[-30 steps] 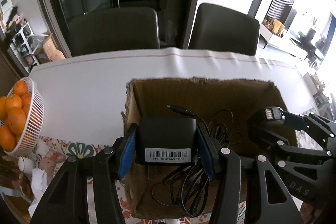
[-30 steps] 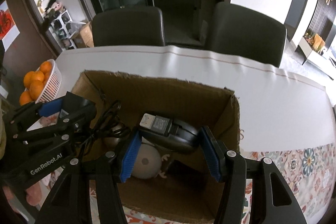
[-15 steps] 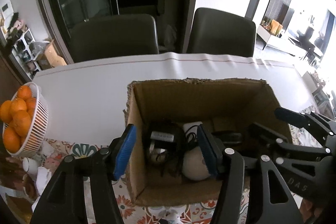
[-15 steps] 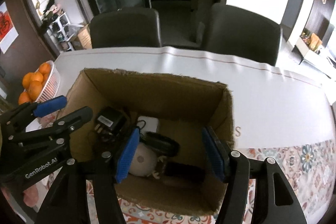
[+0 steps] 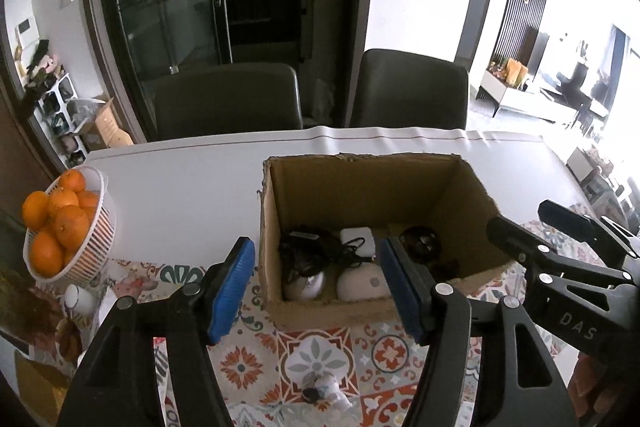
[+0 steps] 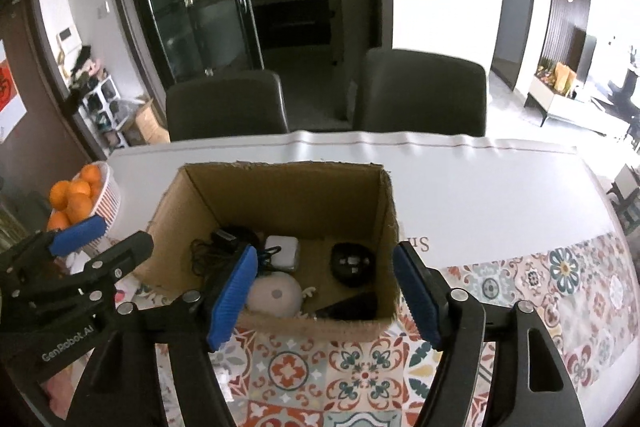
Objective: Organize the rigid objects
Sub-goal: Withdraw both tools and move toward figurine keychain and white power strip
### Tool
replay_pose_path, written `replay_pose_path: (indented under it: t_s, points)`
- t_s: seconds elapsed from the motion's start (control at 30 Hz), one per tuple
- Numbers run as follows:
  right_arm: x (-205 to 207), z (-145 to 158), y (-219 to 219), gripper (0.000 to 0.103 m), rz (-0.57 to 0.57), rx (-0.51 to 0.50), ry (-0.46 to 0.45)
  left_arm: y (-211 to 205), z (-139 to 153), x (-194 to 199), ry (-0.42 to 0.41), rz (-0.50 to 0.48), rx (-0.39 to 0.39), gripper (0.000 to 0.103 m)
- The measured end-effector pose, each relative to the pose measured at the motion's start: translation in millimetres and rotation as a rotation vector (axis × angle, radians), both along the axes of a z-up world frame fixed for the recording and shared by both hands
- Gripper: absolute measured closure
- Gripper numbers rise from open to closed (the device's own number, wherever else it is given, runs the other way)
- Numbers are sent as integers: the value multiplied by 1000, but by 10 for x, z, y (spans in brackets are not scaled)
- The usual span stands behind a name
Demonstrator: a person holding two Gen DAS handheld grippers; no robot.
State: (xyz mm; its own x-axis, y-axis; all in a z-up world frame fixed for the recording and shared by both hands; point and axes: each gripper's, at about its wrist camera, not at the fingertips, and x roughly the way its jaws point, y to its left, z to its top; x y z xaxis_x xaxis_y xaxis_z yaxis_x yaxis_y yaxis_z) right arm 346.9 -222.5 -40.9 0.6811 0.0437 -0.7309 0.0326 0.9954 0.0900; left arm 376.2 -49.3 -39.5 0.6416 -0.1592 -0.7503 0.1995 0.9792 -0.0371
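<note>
occluded: round white device partly covered by right gripper's blue pad | cut off: orange basket at left edge | unreadable: adapter label

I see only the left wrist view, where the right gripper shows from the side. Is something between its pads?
Observer: No. The right gripper has just been opening its jaws; nothing is between them.
Operator: My finger half hides the round black thing.
Observer: The round black device lies on the floor of the cardboard box, apart from the white adapter.
Operator: And outside the right wall?
Observer: Dark printed letters on the white table cover.
</note>
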Motion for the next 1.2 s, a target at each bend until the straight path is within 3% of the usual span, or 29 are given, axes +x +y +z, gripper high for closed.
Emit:
replay_pose_path:
  t_s: [0.27, 0.77, 1.2]
  points:
    - [-485, 162, 6, 24, -27, -4, -86, 33, 126, -451, -46, 20, -1, 38]
    - [-1018, 35, -19, 24, -74, 15, -93, 162, -34, -987, -40, 57, -35, 38]
    - [-1572, -252, 196, 18, -303, 9, -141, 293, -408, -1110, -15, -114, -61, 38]
